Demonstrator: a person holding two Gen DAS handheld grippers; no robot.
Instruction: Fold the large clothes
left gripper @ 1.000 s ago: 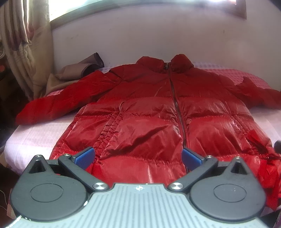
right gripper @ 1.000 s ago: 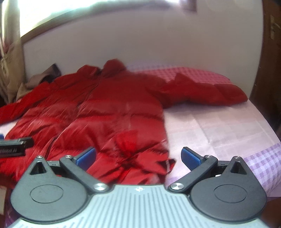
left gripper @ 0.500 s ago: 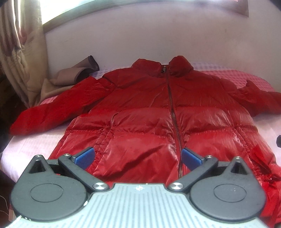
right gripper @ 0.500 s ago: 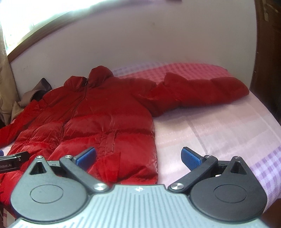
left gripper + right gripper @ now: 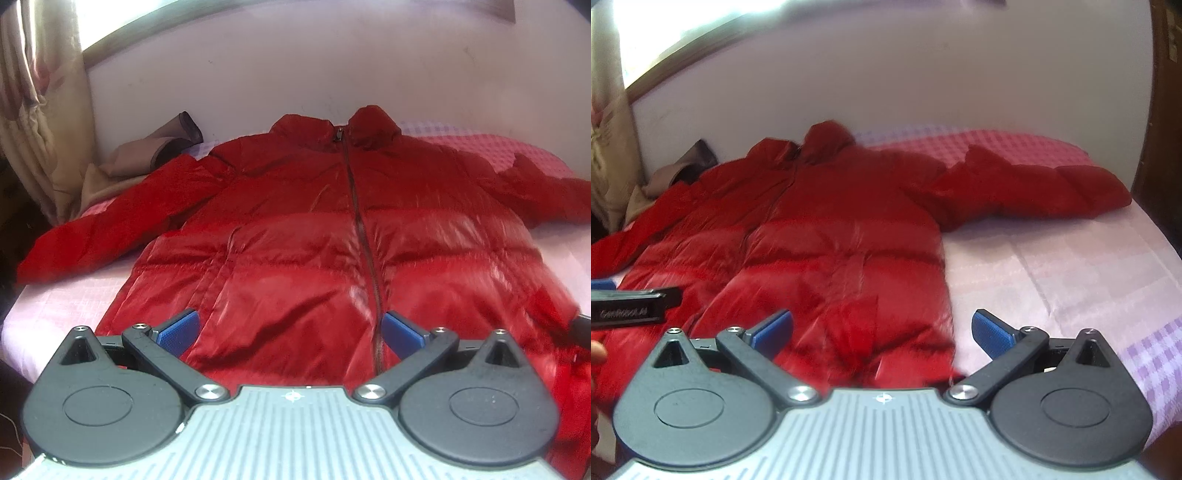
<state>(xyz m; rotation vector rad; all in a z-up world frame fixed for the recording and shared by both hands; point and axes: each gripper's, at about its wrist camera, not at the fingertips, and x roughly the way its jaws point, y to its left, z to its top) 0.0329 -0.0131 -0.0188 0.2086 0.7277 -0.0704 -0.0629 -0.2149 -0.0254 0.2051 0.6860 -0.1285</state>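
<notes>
At the foot of a bed, the left gripper point(image 5: 289, 330) hangs with its blue-padded jaws spread wide and nothing between them, poised just over the hem of a red puffer jacket point(image 5: 332, 236). The right gripper point(image 5: 882, 332) is equally wide and empty, aimed at the jacket's lower right corner, where red fabric meets the pale pink sheet point(image 5: 1052, 266). The jacket lies face up and zipped, collar toward the white wall point(image 5: 295, 74), both sleeves stretched out to the sides. Its right sleeve point(image 5: 1034, 192) rests across a pink checked pillow point(image 5: 1015, 146); the left sleeve point(image 5: 110, 229) reaches toward the bed's edge. A brown garment point(image 5: 147, 155) sits crumpled beyond that sleeve, beside a patterned curtain point(image 5: 37, 110). In the right wrist view, the left gripper's dark finger pokes in from the frame's left edge above the jacket.
</notes>
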